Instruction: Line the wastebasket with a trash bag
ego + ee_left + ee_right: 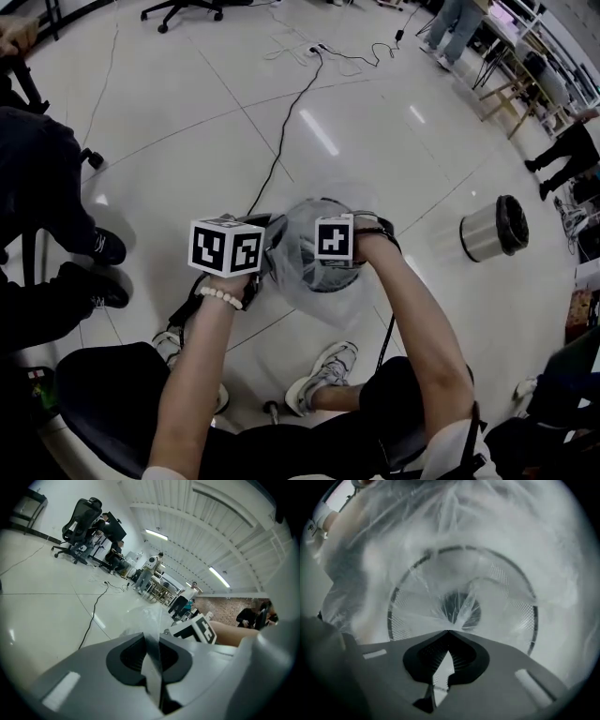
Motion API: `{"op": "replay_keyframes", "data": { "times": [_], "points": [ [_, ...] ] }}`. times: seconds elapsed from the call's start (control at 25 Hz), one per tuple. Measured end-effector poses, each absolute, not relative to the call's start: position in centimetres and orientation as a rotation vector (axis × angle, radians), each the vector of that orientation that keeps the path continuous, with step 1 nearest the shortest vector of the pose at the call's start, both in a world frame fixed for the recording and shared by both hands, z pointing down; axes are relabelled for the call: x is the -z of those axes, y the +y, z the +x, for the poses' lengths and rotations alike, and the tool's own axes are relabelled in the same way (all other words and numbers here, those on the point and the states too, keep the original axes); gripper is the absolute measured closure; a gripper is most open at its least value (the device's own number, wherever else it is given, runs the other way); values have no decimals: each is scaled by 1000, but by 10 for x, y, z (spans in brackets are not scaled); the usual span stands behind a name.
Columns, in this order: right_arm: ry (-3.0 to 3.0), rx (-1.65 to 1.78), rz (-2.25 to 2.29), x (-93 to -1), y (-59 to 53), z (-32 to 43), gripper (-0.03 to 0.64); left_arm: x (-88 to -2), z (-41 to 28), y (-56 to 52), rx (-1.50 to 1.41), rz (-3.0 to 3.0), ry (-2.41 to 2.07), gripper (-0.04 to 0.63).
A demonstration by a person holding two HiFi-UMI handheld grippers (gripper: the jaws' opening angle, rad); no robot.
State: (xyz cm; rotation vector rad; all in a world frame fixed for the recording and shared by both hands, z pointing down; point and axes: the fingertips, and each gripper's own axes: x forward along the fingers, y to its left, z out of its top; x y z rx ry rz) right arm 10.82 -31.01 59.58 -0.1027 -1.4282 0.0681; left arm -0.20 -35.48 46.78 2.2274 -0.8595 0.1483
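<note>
At the centre of the head view, the round black wire-mesh wastebasket stands upright on the glossy white tiled floor, its long axis vertical and mouth facing up. The thin clear plastic trash bag billows over its rim, crinkled and hazy. The left claw is clamped on a strip of the film. The right claw, aimed down into the basket, pinches gathered pleats.

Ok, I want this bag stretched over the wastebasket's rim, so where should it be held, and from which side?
Probably its open edge, at two opposite sides, from above: the trash bag is limp film that folds flat, so shut jaws pinch it well. The left claw and right claw each pinch a fold at the wastebasket.
</note>
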Motion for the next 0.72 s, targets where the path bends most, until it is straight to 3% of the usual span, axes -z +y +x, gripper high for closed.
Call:
{"op": "replay_keyframes", "data": {
  "times": [0.44, 0.72],
  "points": [
    [-1604, -75, -192, -651, -317, 72, 617, -464, -13, -372, -68, 2206, -859, 583],
    [-1661, -4, -7, -700, -359, 58, 615, -482, -13, -367, -116, 2181, -829, 583]
  ]
}}
